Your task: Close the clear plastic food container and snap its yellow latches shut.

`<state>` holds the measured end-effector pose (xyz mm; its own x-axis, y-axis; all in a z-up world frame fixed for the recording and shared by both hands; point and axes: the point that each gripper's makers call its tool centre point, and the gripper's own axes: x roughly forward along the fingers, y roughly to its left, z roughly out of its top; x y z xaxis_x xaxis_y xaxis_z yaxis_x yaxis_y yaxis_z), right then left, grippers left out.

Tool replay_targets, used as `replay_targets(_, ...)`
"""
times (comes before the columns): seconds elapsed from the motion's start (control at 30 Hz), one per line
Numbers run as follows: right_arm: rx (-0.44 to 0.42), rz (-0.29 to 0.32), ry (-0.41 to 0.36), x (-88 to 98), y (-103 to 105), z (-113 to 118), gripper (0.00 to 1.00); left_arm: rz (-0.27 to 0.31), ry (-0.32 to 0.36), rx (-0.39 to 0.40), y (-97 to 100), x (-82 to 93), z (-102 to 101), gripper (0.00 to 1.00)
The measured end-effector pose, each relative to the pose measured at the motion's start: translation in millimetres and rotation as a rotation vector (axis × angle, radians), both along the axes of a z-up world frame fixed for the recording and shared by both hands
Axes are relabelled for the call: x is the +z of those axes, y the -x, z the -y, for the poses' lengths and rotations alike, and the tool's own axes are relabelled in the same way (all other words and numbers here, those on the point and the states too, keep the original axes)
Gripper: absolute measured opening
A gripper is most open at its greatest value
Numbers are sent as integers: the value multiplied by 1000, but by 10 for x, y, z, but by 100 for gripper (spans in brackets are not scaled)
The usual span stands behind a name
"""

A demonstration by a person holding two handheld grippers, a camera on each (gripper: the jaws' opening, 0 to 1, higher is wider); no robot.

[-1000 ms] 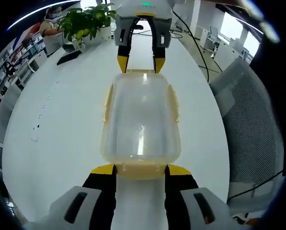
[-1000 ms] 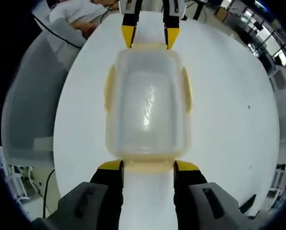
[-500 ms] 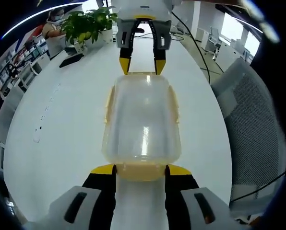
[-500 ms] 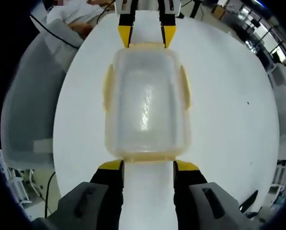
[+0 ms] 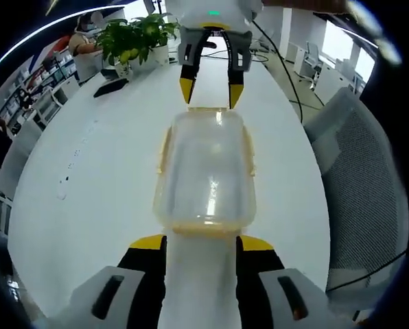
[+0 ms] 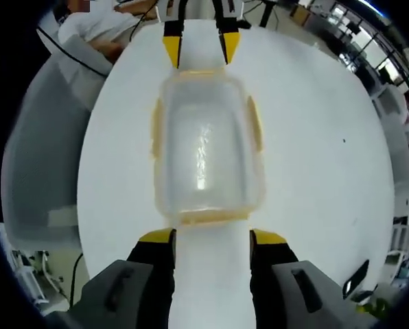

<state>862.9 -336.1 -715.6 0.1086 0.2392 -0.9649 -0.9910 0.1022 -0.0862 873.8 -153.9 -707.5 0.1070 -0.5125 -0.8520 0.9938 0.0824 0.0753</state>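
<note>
Clear container lying lengthwise between two facing grippers on a white desk.

In the left gripper view, the left gripper (image 5: pixel 201 242) rises from 6 o'clock with its yellow-tipped fingers (image 5: pixel 148 242) spread wide and gripping nothing; the near short end of the clear plastic food container (image 5: pixel 206 171) sits just beyond the tips, apart from them. The lid is on, and a yellow latch (image 5: pixel 249 147) shows along each long side. At 12 o'clock the right gripper (image 5: pixel 211 88) faces in, its fingers also apart and empty, tips just short of the container's far end. The desk (image 5: pixel 95 178) carries a potted plant (image 5: pixel 132 38) near 11 o'clock, and a grey mesh chair (image 5: pixel 362 178) stands at 3 o'clock. The right gripper view mirrors this arrangement.
</note>
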Motion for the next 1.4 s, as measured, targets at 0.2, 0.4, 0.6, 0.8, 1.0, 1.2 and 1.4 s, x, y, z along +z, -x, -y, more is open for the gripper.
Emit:
replay_targets(0.2,-97,42,-48,118,-51,-17,39,30,28,56,-15,113,9,34)
replay_targets(0.4,-154,65,-77,195,-43,-29,40,30,43,133,-14,144,-14,35)
replay_targets(0.6,-210,99,-103,221,-50,-35,41,26,52,194,24,168,-18,35)
replay_targets(0.8,-342,134,-181,270,-105,-52,40,44,80,355,-83,215,-77,34)
replay_targets(1.0,-451,127,-253,264,-95,-63,40,42,124,446,-125,253,-79,33)
replay_targets(1.2,-562,123,-323,233,-85,-55,40,43,145,508,-111,234,-77,33)
replay_targets(1.4,-646,105,-390,213,-58,-78,39,31,182,583,-91,198,-65,34)
